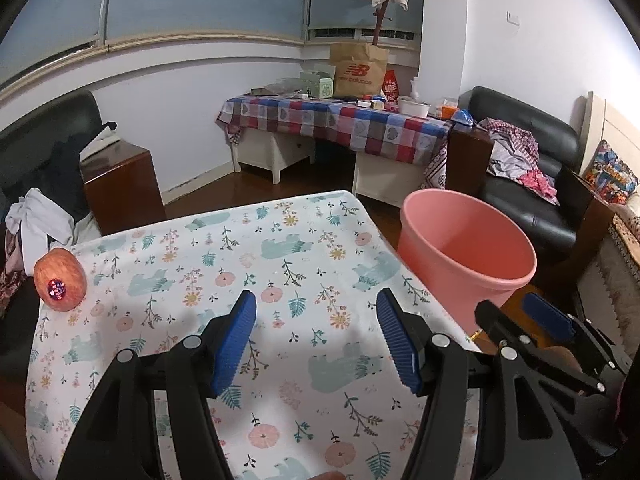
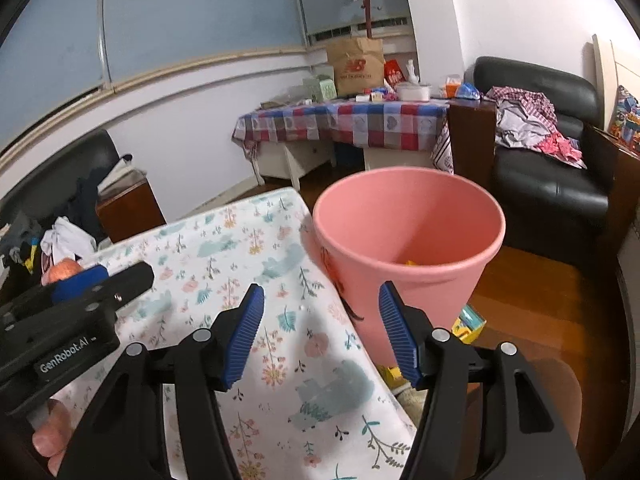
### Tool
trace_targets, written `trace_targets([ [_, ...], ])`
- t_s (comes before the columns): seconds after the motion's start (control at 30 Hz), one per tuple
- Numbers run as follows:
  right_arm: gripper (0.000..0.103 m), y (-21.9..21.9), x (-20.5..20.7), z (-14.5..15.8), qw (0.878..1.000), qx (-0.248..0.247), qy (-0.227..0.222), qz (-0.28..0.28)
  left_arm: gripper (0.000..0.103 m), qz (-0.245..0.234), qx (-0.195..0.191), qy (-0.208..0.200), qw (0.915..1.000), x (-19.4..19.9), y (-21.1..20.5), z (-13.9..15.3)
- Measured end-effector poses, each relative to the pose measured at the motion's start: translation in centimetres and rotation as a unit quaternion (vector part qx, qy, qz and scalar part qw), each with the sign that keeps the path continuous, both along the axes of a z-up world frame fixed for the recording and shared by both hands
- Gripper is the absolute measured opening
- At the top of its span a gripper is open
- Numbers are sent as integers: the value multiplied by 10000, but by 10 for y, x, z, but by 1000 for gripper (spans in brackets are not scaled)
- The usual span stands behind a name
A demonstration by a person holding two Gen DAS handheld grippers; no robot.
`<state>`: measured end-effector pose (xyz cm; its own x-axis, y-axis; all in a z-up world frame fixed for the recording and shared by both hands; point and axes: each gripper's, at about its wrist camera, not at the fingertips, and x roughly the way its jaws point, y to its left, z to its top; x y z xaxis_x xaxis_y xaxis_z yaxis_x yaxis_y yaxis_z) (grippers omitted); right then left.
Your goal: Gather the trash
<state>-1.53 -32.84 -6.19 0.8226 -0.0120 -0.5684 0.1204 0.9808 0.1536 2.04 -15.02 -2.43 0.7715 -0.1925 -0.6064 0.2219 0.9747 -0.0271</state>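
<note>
A pink bin (image 1: pixel 468 256) stands on the floor at the right edge of the table with a floral cloth (image 1: pixel 248 264). In the right wrist view the pink bin (image 2: pixel 408 240) holds something small and yellow at its bottom. My left gripper (image 1: pixel 316 336) is open and empty above the cloth. My right gripper (image 2: pixel 320 332) is open and empty over the table's right edge, near the bin's rim. It shows at the right of the left wrist view (image 1: pixel 532 320). An apple (image 1: pixel 60 280) with a sticker sits at the table's far left edge.
Colourful packaging (image 2: pixel 468 326) lies on the floor beside the bin's base. A black armchair (image 2: pixel 548 168) with clothes stands behind the bin. A checked-cloth table (image 1: pixel 340 120) with a paper bag and clutter stands at the back wall. Clothes pile on a chair at left (image 1: pixel 36 216).
</note>
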Motion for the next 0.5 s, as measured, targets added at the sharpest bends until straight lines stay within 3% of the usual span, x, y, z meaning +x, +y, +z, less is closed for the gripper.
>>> trace_targets([
  [0.2, 60, 8, -7, 3, 9994, -256, -227, -21, 61, -45, -10, 70, 10000, -2, 0, -6],
  [0.5, 60, 7, -13, 7, 9989, -236, -382, -104, 61, -102, -41, 47, 9999, -6, -2, -6],
])
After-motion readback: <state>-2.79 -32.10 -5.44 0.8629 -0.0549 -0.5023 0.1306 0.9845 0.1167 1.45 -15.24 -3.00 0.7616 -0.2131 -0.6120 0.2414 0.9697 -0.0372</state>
